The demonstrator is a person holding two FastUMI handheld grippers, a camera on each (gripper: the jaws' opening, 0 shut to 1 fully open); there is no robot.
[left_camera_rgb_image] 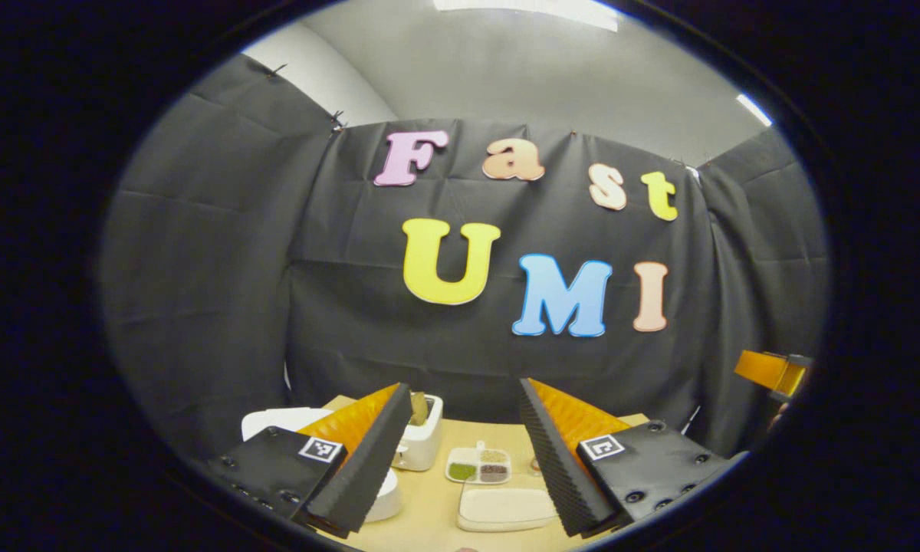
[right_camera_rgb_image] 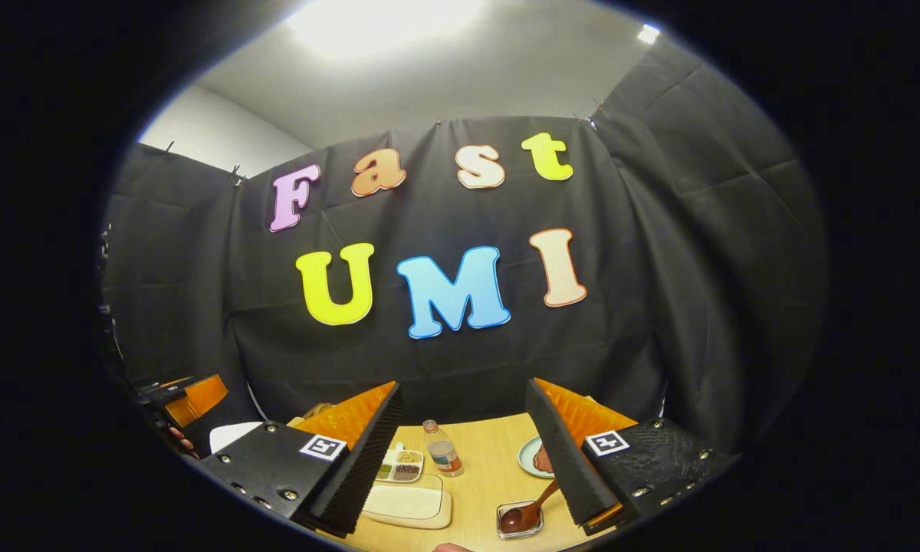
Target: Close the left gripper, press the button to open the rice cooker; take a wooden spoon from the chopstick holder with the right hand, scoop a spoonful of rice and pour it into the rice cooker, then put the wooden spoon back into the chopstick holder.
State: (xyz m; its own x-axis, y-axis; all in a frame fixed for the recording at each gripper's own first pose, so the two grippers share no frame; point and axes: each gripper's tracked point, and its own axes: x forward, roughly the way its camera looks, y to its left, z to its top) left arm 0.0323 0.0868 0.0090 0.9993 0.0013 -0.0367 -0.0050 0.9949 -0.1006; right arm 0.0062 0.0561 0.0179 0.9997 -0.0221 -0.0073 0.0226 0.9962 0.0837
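Note:
My left gripper [left_camera_rgb_image: 462, 388] is open above the near edge of the wooden table [left_camera_rgb_image: 433, 502]. Between its fingers stands a white chopstick holder [left_camera_rgb_image: 423, 441] with a brown wooden utensil [left_camera_rgb_image: 418, 408] sticking out. The white rice cooker [left_camera_rgb_image: 276, 420] sits at the left, mostly hidden behind the left finger. A white tray of rice [left_camera_rgb_image: 506, 507] lies near the front. My right gripper [right_camera_rgb_image: 464, 387] is open too, with nothing in it. In its view the rice tray [right_camera_rgb_image: 408, 502] lies low at the left and the rice cooker [right_camera_rgb_image: 234, 435] shows at the far left.
A divided dish of grains [left_camera_rgb_image: 479, 464] sits behind the rice tray. The right gripper view has a small bottle [right_camera_rgb_image: 443, 448], a plate [right_camera_rgb_image: 535, 458] and a small clear dish with a brown spoon [right_camera_rgb_image: 523, 517]. The other gripper [left_camera_rgb_image: 773, 372] [right_camera_rgb_image: 190, 399] hangs at each view's edge.

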